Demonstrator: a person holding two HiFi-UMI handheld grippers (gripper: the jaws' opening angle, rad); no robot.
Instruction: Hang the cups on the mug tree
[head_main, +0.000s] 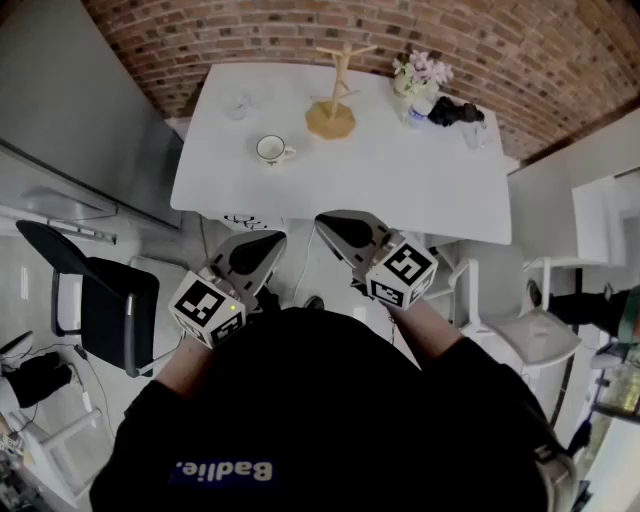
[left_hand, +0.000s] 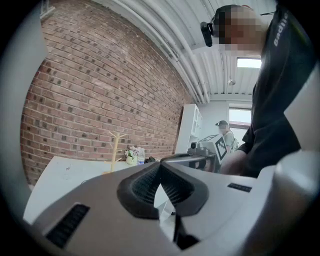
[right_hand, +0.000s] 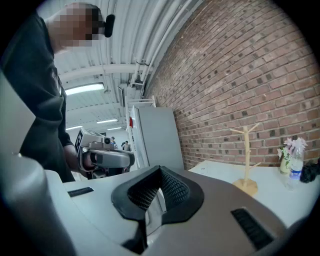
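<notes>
**Cup and mug tree on far table, both grippers empty**

A white cup (head_main: 270, 149), upright with its handle to the right, stands on the white table (head_main: 400, 190). It is left of the wooden mug tree (head_main: 333, 90) and apart from it. The shirt (head_main: 300, 420) reads "Badlie."

The left gripper (head_main: 270, 238) and right gripper (head_main: 325, 220) hang near the table's near edge, jaws pressed together on nothing. A black chair (head_main: 110, 310) stands to the left.

Soft, even light filled the room. A ceiling strip light (right_hand: 85, 89) glowed above the right fingers (right_hand: 175, 192); a window (left_hand: 241, 116) blazed white beyond the left fingers (left_hand: 177, 190). Both gripper views curved sharply toward dark, rounded edges, and shadows were faint
</notes>
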